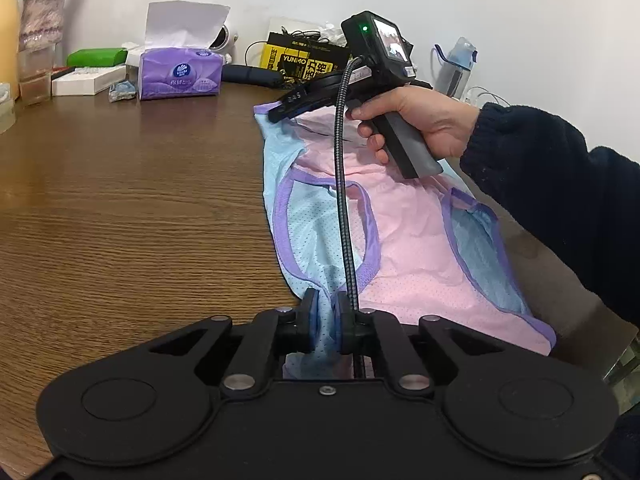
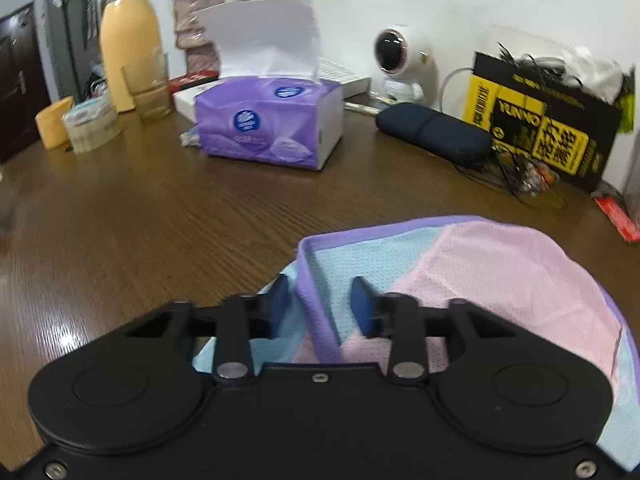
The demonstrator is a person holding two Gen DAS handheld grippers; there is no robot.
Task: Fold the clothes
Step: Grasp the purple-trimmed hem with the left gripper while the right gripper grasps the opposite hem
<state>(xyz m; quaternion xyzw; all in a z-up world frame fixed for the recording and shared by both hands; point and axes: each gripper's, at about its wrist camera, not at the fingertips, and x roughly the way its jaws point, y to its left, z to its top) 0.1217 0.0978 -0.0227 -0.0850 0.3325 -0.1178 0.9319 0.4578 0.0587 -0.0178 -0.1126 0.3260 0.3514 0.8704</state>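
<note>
Pinching a bunched fold of pale blue mesh, the left gripper (image 1: pixel 325 320) has its 2 fingers (image 1: pixel 307 312) clamped on the near end of a sleeveless garment (image 1: pixel 404 240) in pink and blue with purple trim. Seen from the left wrist, the garment lies stretched across the brown wooden surface (image 1: pixel 132 216), running away from the camera toward the wall, its 2 purple-edged armholes facing up. At its far end a bare right hand (image 1: pixel 420 120), in a dark knitted sleeve, holds the right gripper (image 1: pixel 280 110) by its pistol handle; that gripper's tip sits at the far purple hem. A braided cable (image 1: pixel 344 184) arcs from it down over the cloth. Behind stand a purple tissue box (image 1: pixel 180 72), a yellow-and-black bag (image 1: pixel 296 60) and a blue water bottle (image 1: pixel 456 64).

From the right wrist, slightly blurred, the right gripper (image 2: pixel 320 304) has its 2 fingers (image 2: pixel 362 308) apart, straddling the purple hem and blue mesh of the garment (image 2: pixel 500 272), which rises between them. Whether the pads actually press the cloth cannot be told. Beyond, on the surface (image 2: pixel 160 220), are the tissue box (image 2: pixel 272 120), a dark case (image 2: pixel 432 132), a small white camera (image 2: pixel 396 60), the bag (image 2: pixel 540 120), a drinking glass (image 2: pixel 146 84) and a yellow bottle (image 2: pixel 126 36).
</note>
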